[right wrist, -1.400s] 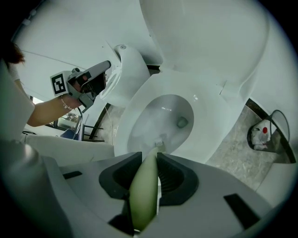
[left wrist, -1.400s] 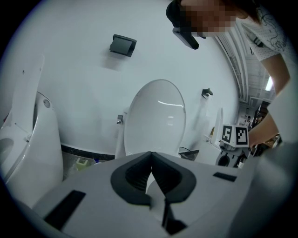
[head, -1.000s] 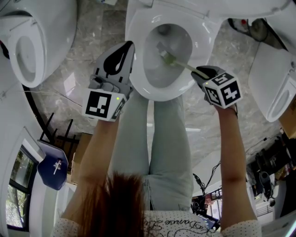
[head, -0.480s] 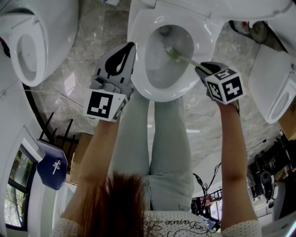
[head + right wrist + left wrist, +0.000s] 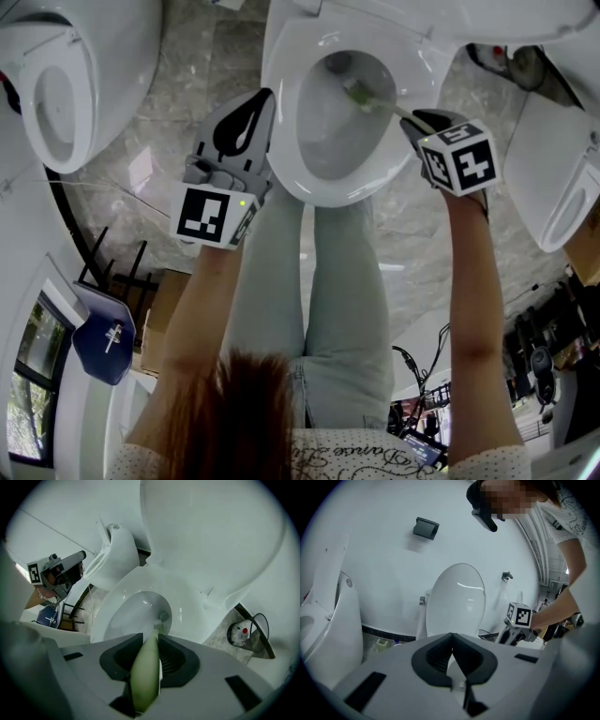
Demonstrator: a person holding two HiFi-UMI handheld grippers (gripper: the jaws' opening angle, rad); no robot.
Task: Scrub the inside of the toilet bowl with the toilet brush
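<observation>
The white toilet bowl (image 5: 281, 155) lies open at the top middle of the head view. A pale green toilet brush reaches into it, its bristle head (image 5: 358, 92) against the far right inner wall. My right gripper (image 5: 420, 120) hovers over the bowl's right rim, shut on the brush handle (image 5: 146, 672). In the right gripper view the handle runs out between the jaws to the head (image 5: 161, 618) inside the bowl (image 5: 117, 620). My left gripper (image 5: 262, 98) sits just outside the bowl's left rim, shut (image 5: 452, 654) and holding nothing.
More white toilets stand at the left (image 5: 66, 84) and right (image 5: 562, 178). A holder with a bottle (image 5: 511, 58) sits on the marble floor by the bowl's far right. A black rack (image 5: 112, 272) is at the lower left. The person's legs (image 5: 314, 281) stand before the bowl.
The brush head has slid from the middle of the bowl up and to the right, toward the far wall. My right gripper rose slightly with it. The left gripper stayed put.
</observation>
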